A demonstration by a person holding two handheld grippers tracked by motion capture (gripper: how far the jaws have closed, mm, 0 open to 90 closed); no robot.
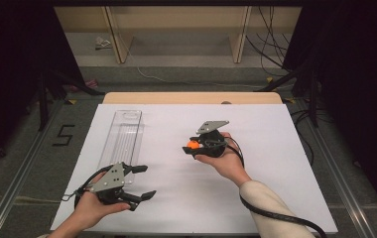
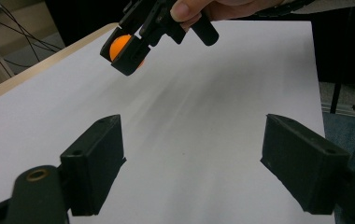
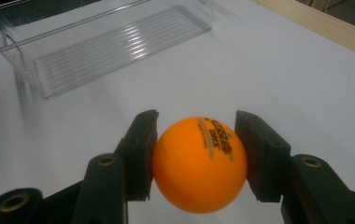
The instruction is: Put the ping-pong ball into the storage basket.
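An orange ping-pong ball (image 3: 199, 163) with dark print sits clamped between the jaws of my right gripper (image 3: 196, 149). In the high view the right gripper (image 1: 192, 145) holds the ball (image 1: 193, 145) just above the white table's middle, pointing left. The left gripper view shows that ball (image 2: 122, 46) and the right gripper (image 2: 128, 51) farther off. My left gripper (image 1: 144, 182) is near the front left edge, open, with nothing between its jaws (image 2: 192, 163). A long clear plastic tray (image 1: 122, 136) lies empty at the left, just beyond the left gripper.
The white board (image 1: 256, 188) covers a wooden table (image 1: 191, 97). Black cables trail from both grippers toward the front. Wooden shelving (image 1: 176, 29) and loose cables stand on the floor beyond the table. A tape mark "5" (image 1: 63, 135) is on the floor at left.
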